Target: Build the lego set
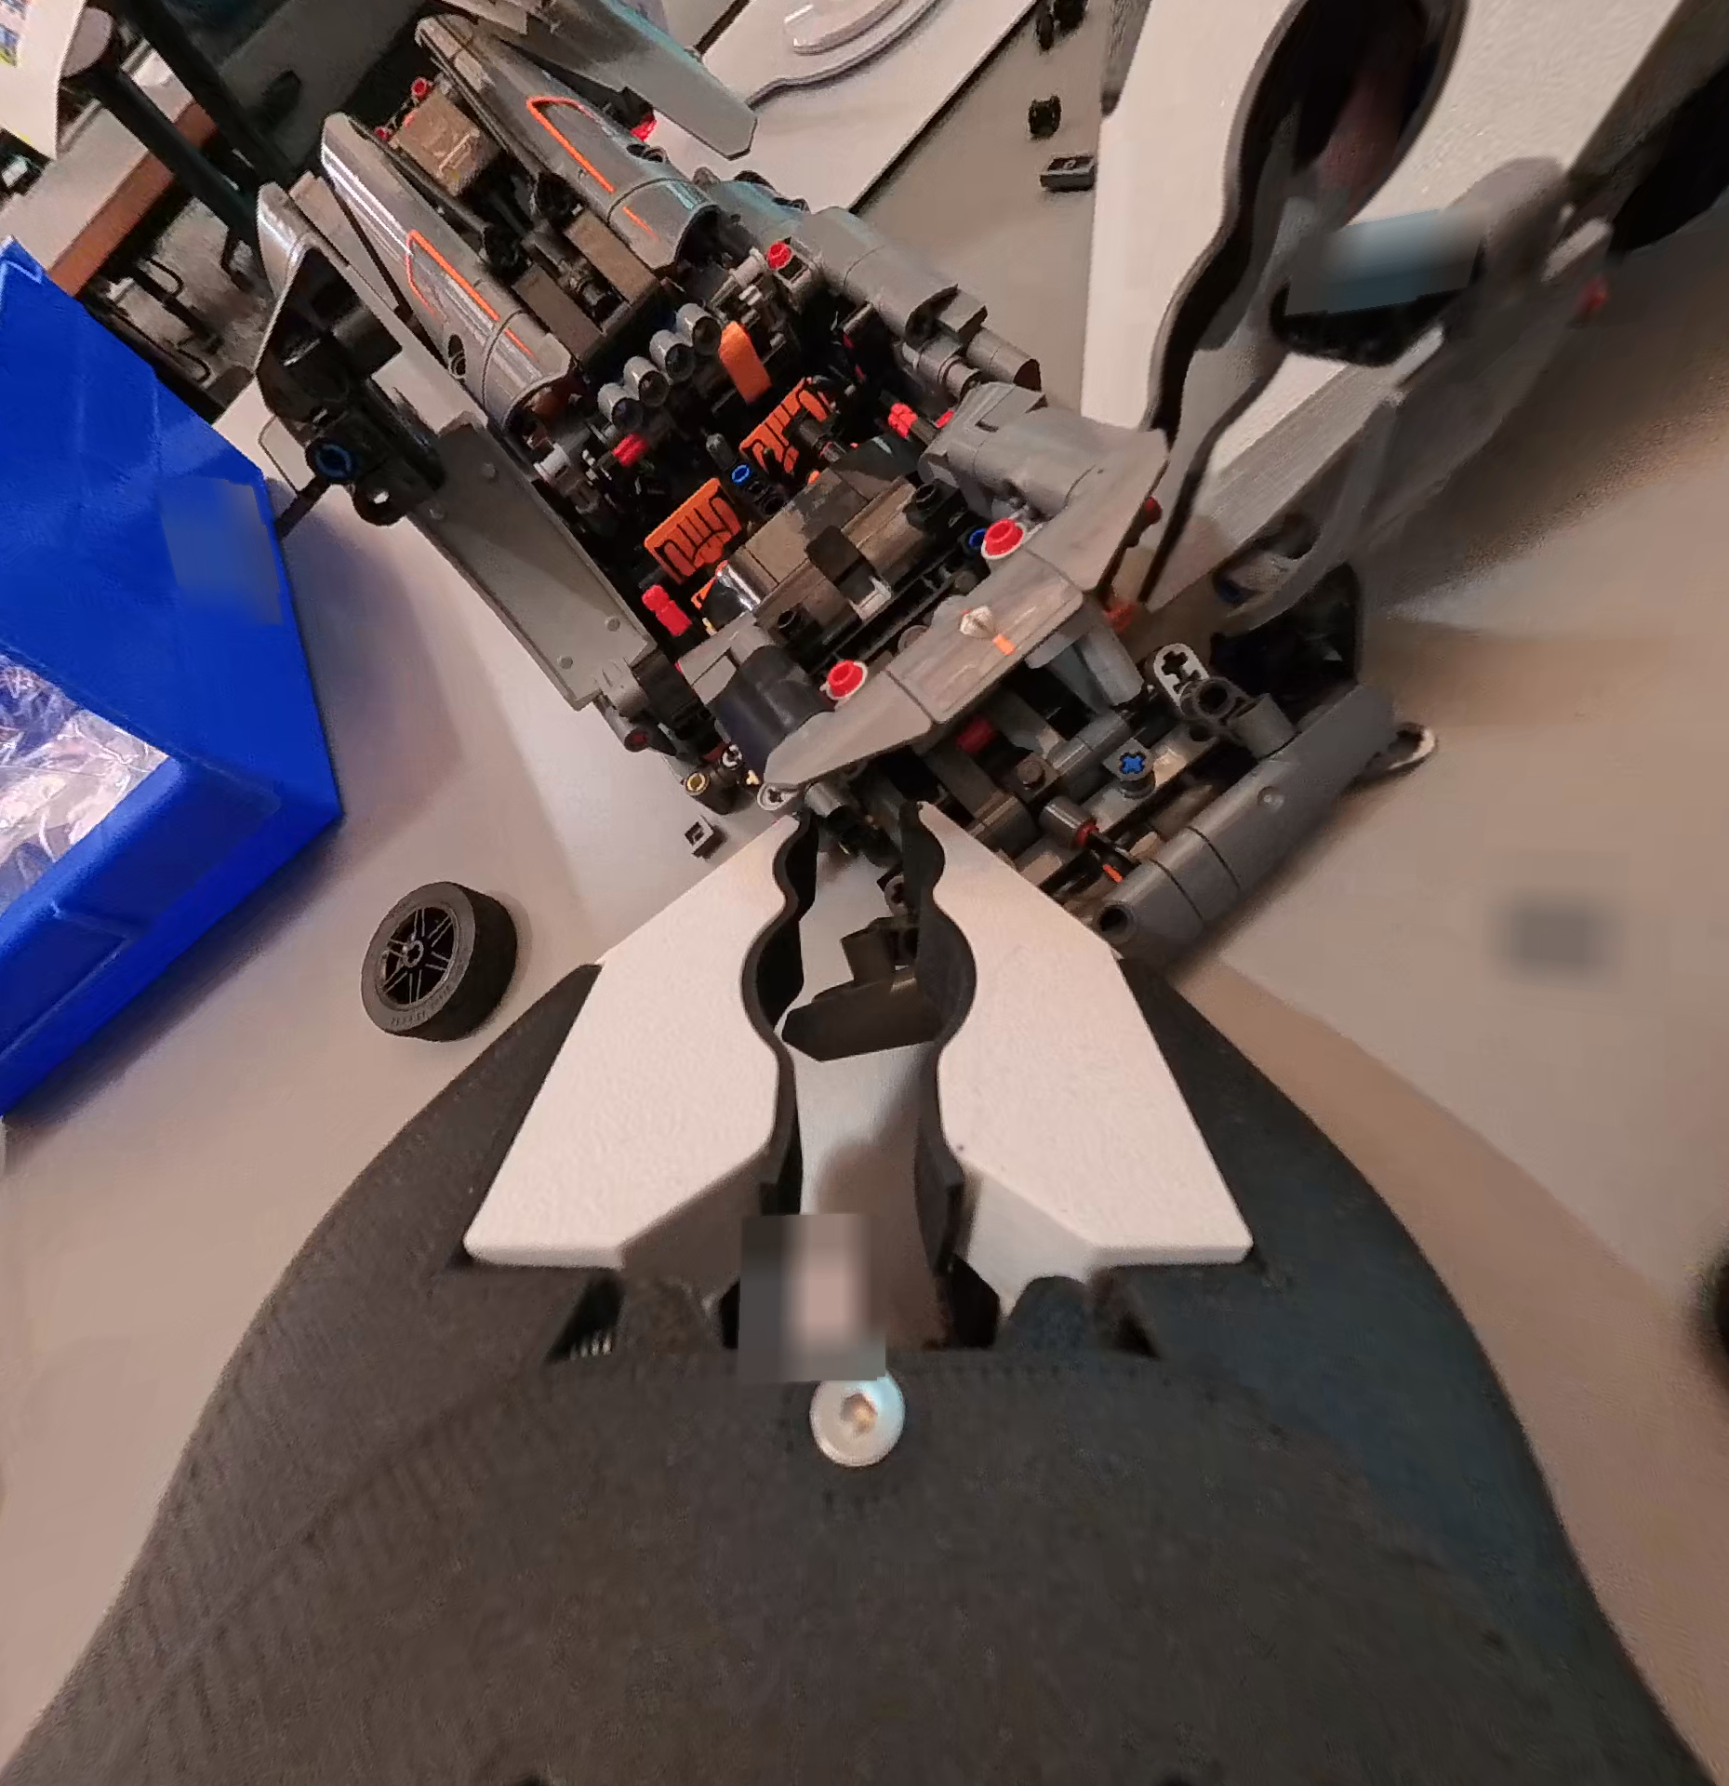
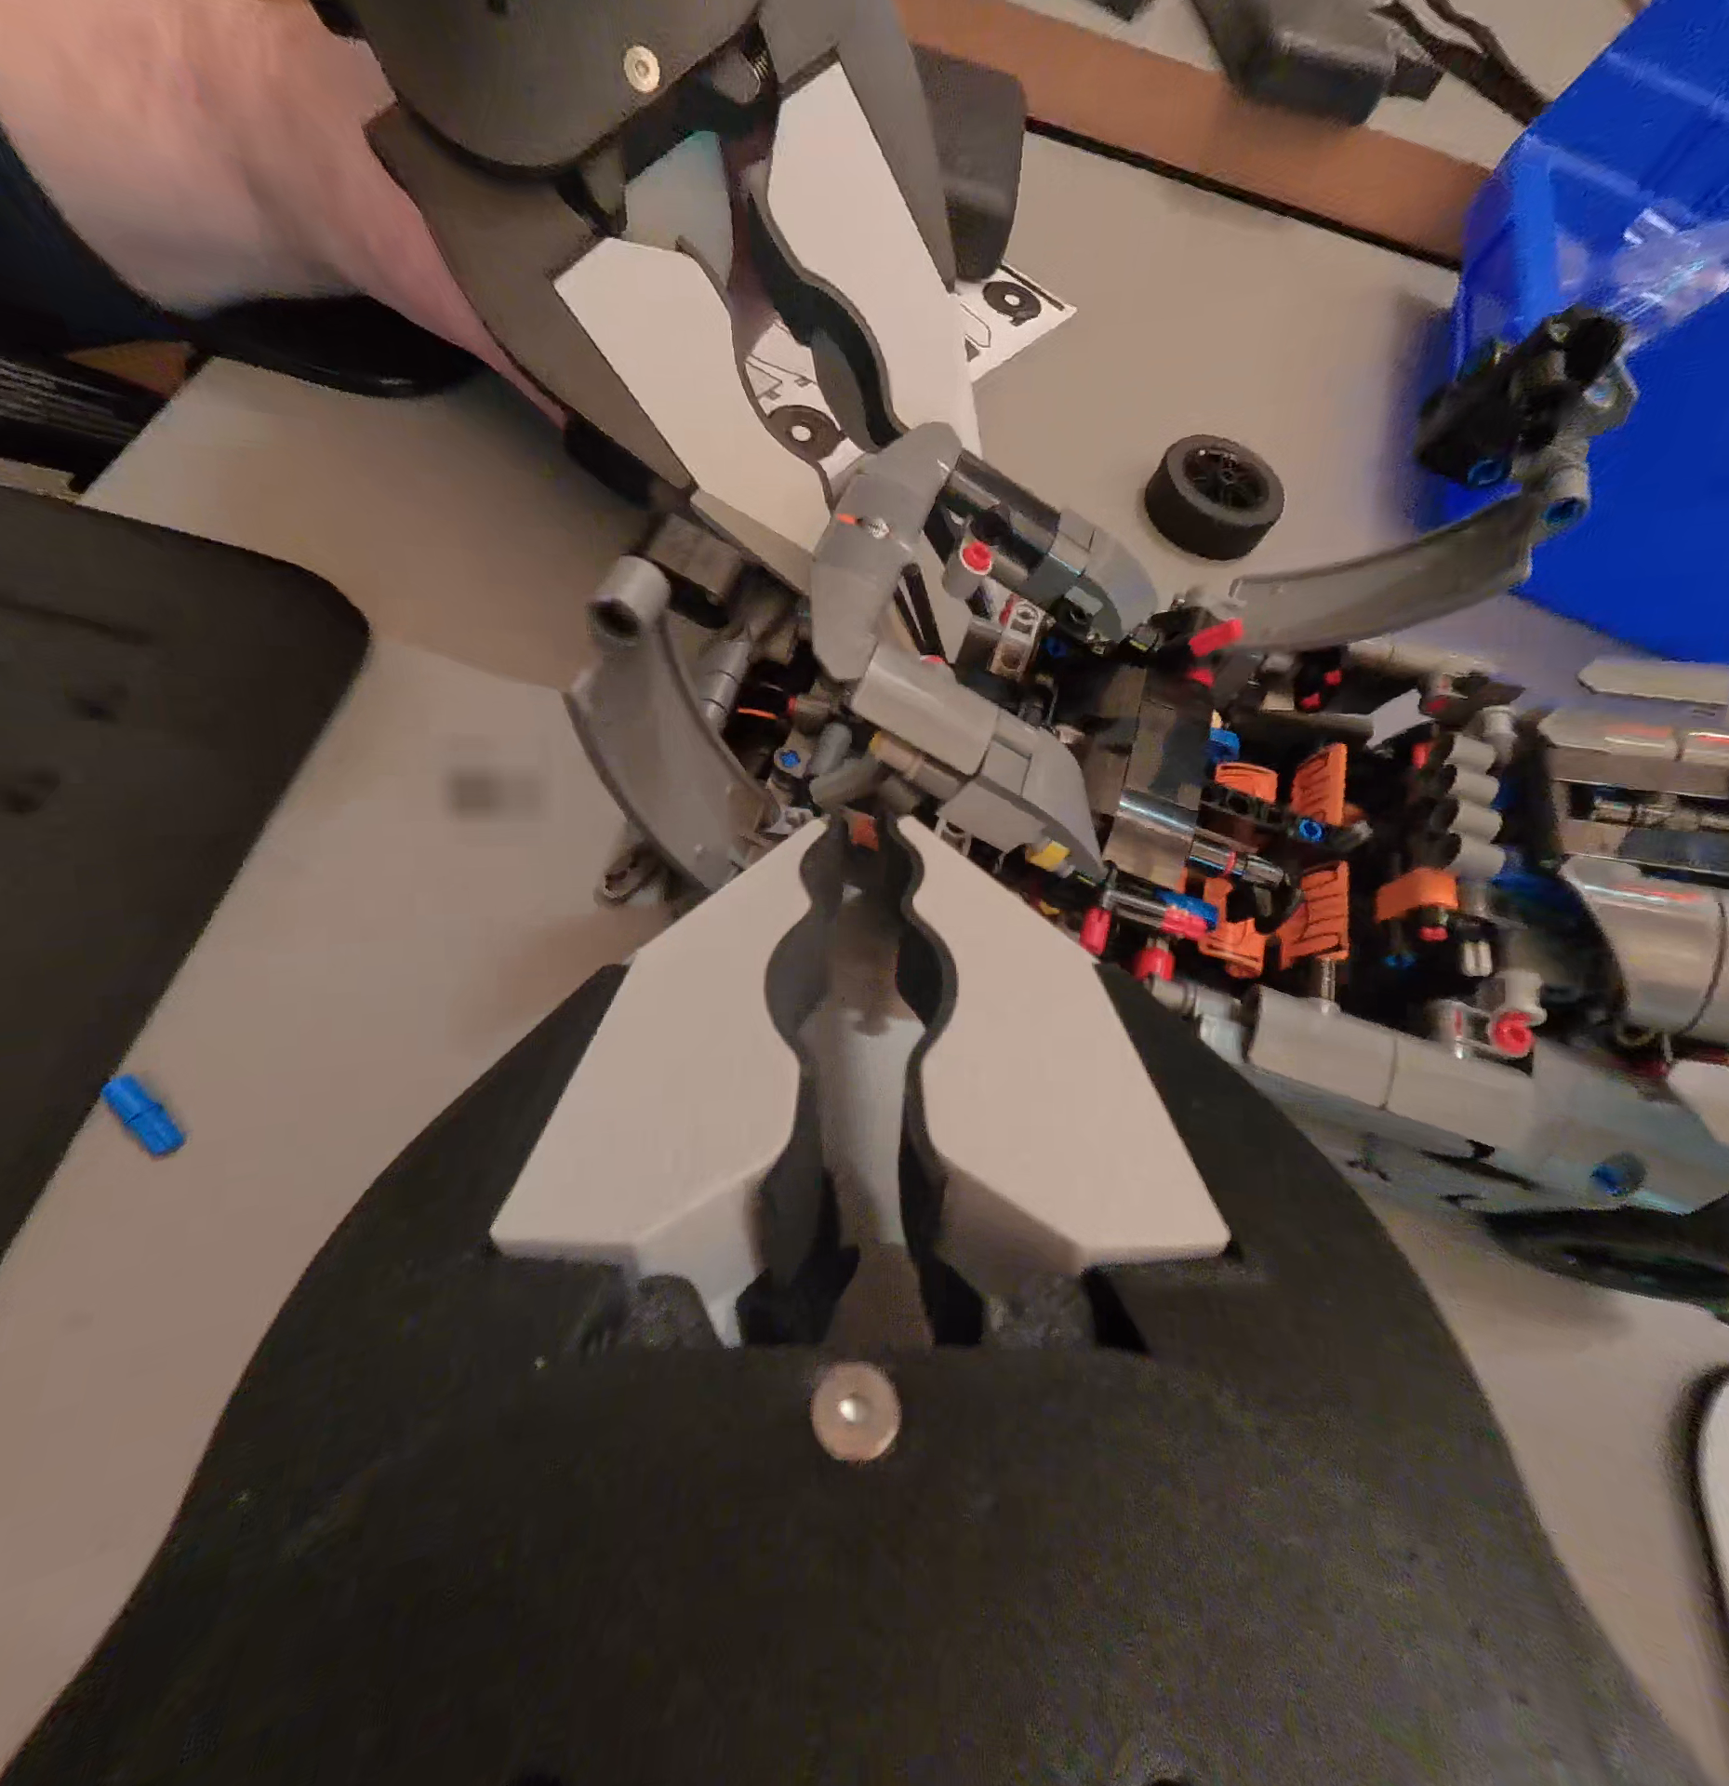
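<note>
Nearest in the left wrist view, the left gripper (image 1: 860, 821) has its matte white fingers drawn close, pinching a small black angled piece (image 1: 865, 995) in the rounded notch between them, tips at the front edge of the car model (image 1: 744, 483). The right gripper (image 2: 865, 831) is nearly pressed together against the model's front frame; whether it pinches anything cannot be told. The long grey, black and orange model lies on the pale table (image 1: 1469, 1111), its length running away from the left gripper. A loose ribbed black wheel (image 1: 440, 962) lies beside it, then a glossy blue bin (image 1: 116, 676) holding clear bags. A blue pin (image 2: 143, 1129) lies apart.
</note>
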`<state>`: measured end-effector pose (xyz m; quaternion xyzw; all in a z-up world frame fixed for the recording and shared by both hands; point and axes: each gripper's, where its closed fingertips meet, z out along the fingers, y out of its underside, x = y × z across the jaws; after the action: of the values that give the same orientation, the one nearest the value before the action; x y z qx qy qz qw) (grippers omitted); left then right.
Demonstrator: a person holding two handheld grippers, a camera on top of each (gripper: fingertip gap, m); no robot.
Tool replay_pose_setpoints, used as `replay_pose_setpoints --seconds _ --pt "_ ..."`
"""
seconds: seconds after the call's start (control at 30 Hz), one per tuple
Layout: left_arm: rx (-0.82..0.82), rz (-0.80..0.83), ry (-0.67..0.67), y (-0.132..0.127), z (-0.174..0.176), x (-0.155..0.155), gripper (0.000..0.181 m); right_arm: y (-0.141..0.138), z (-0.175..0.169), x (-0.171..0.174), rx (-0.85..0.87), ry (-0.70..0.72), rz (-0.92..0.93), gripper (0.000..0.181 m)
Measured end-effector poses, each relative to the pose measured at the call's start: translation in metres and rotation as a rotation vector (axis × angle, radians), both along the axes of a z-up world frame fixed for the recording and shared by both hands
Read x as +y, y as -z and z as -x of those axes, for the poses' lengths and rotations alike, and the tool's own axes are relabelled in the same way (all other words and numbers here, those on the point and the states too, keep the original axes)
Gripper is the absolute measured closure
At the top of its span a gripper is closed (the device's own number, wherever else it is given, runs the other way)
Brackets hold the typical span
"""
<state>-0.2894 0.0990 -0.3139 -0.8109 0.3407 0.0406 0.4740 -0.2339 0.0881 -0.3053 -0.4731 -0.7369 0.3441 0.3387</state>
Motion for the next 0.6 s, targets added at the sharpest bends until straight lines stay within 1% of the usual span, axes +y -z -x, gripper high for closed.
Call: replay_pose_setpoints --seconds 0.1,0.17,0.33,0.43,0.5,0.53,0.6 --pt "0.006 -0.005 -0.001 0.0 0.0 0.0 0.167 0.001 -0.003 0.007 -0.011 0.022 -0.061 0.178" --pt "0.011 -0.01 -0.002 0.0 0.0 0.0 0.167 0.0 -0.005 0.01 -0.017 0.056 -0.02 0.171" --pt "0.016 -0.014 0.002 0.0 -0.001 0.001 0.167 -0.002 -0.006 0.009 -0.043 0.077 0.043 0.174" --pt "0.023 -0.02 0.003 0.0 -0.002 0.001 0.167 -0.002 -0.009 0.012 -0.076 0.114 0.081 0.175" --pt "0.027 -0.023 0.003 0.0 -0.002 0.002 0.167 -0.003 -0.01 0.015 -0.082 0.153 0.094 0.173" --pt "0.027 -0.023 0.003 -0.001 -0.002 0.002 0.167 -0.001 -0.01 0.016 -0.091 0.179 0.091 0.169" --pt "0.028 -0.025 0.002 -0.001 -0.002 0.003 0.167 0.0 -0.011 0.019 -0.088 0.232 0.107 0.168"
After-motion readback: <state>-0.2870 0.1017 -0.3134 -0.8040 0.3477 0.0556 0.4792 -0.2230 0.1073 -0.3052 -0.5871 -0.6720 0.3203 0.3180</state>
